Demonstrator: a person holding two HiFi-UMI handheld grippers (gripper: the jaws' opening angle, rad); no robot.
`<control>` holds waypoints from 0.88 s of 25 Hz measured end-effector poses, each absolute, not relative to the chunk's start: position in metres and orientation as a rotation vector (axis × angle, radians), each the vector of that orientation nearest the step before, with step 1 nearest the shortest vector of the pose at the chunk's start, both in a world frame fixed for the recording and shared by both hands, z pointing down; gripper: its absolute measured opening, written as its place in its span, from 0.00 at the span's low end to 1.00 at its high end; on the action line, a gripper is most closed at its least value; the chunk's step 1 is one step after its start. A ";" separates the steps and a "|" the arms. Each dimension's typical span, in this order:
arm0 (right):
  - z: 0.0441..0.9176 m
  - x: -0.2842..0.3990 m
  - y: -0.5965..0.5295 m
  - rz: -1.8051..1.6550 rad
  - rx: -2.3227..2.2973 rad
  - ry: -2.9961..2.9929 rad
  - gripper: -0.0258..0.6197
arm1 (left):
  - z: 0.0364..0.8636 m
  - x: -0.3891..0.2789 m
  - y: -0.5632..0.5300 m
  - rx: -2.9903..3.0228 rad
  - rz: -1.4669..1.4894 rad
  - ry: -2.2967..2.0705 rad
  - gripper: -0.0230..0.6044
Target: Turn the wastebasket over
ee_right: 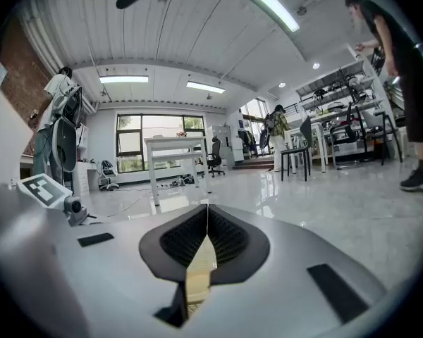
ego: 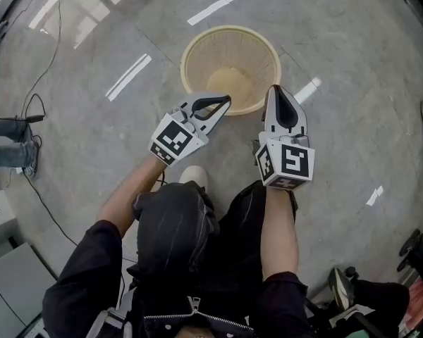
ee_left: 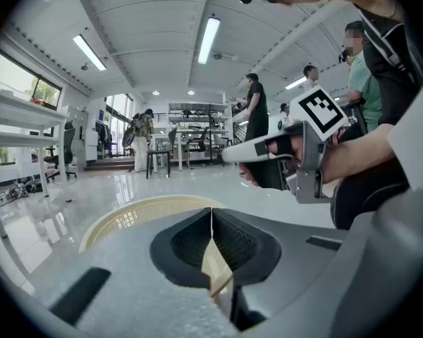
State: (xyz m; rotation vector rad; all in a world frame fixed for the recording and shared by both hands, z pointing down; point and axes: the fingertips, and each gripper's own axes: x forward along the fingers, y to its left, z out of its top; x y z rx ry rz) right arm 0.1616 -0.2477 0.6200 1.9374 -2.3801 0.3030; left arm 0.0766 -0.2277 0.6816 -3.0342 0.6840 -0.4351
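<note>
Head view: the cream mesh wastebasket [ego: 218,51] stands upright on the grey floor [ego: 127,132], mouth up. The left gripper [ego: 225,101] and right gripper [ego: 276,90] are over its near rim, side by side. Both pairs of jaws are pressed together, tip to tip.

The head view looked steeply down from overhead onto the floor [ego: 352,139], with the wastebasket [ego: 230,65] just ahead. Each gripper view looked nearly level along its own jaws, close over them. The left gripper view shared the wastebasket and the right gripper [ego: 276,90] with the head view.
</note>
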 end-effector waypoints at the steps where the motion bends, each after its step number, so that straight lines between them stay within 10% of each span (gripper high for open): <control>1: 0.620 0.161 -0.247 0.310 1.934 -2.385 0.06 | 0.688 0.078 -0.225 -3.029 -0.478 0.655 0.05; 9: 0.617 0.149 -0.247 0.283 1.862 -2.414 0.06 | 0.731 0.090 -0.204 -2.769 -0.833 0.410 0.25; 22: 0.621 0.153 -0.245 0.334 1.874 -2.402 0.06 | 0.758 0.089 -0.195 -2.473 -1.052 0.149 0.27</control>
